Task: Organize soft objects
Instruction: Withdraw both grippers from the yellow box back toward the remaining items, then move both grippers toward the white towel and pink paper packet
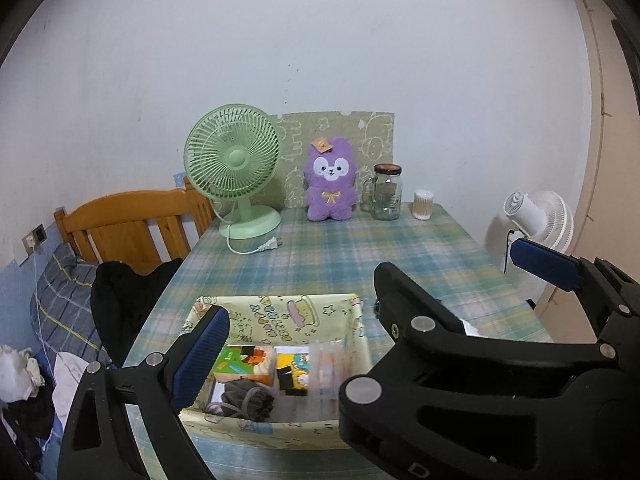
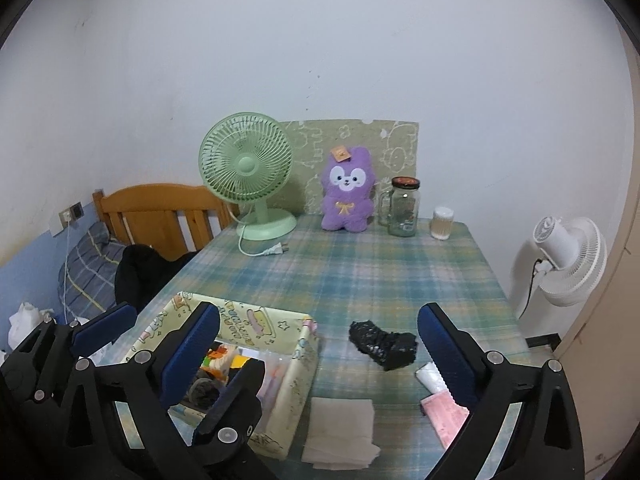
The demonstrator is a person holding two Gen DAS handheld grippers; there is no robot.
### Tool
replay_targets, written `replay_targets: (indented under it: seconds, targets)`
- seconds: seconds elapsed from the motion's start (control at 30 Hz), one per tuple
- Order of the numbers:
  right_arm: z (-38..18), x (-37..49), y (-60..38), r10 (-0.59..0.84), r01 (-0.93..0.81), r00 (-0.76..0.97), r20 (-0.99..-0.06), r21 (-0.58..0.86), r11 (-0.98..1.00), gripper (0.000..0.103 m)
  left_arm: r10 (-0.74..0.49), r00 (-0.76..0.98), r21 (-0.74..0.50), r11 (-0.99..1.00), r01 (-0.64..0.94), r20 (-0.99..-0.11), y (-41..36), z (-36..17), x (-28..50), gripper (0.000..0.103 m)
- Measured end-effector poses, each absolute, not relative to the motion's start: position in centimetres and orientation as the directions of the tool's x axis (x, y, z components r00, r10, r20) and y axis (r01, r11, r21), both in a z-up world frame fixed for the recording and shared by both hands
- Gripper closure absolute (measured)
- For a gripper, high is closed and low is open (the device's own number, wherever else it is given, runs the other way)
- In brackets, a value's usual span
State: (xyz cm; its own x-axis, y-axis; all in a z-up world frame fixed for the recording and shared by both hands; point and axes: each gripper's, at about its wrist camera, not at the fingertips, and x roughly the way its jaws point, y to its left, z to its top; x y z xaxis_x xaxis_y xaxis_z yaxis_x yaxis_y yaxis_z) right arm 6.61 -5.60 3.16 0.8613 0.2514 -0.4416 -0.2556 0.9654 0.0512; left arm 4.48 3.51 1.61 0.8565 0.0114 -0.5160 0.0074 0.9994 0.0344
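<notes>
Left claw (image 1: 352, 328): stands wide open with nothing between its blue pads; it is held above the storage box.
Right claw (image 2: 320, 352): spread wide, empty; the black bag is framed between its fingers without being touched.
Storage box (image 2: 296, 392): a pale yellow cartoon-printed fabric bin at the near left of the worktop (image 2: 360, 272); small packets and a grey bundle already lie inside.
Black plastic bag (image 2: 384, 344): crumpled, lying on the plaid cloth just right of the box, well apart from the plush.
Folded tissue (image 2: 340, 432): flat white stack at the near edge, beside the box.
Pink packet (image 2: 444, 416): lies near the right finger, partly hidden by it.
Purple plush (image 2: 348, 196): sits upright at the back, between the green fan (image 2: 248, 176) and the glass jar (image 2: 404, 208).
Handling: the bag is judged light, limp and slightly slippery; a pinch across its thickest crumpled ridge is advised. The tissue is judged flimsy, so the whole stack should be gripped at one edge.
</notes>
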Motion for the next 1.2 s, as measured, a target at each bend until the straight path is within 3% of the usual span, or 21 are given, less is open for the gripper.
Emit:
replay_targets:
  seconds: [0.77, 1.2]
  targets:
    - [3.9, 4.9, -12.0, 0.165, -0.16, 0.903, -0.397, 0.048, 0.986, 0.0, -0.054, 0.873, -0.003, 0.998, 0.06, -0.486, -2.3, 1.9, 3.7, 0.004]
    - [2.0, 5.4, -15.2, 0.136, -0.132, 0.897, -0.421, 0.037, 0.991, 0.0, -0.071, 0.858, 0.002, 0.996, 0.084, -0.509, -5.5, 0.2, 4.1, 0.004]
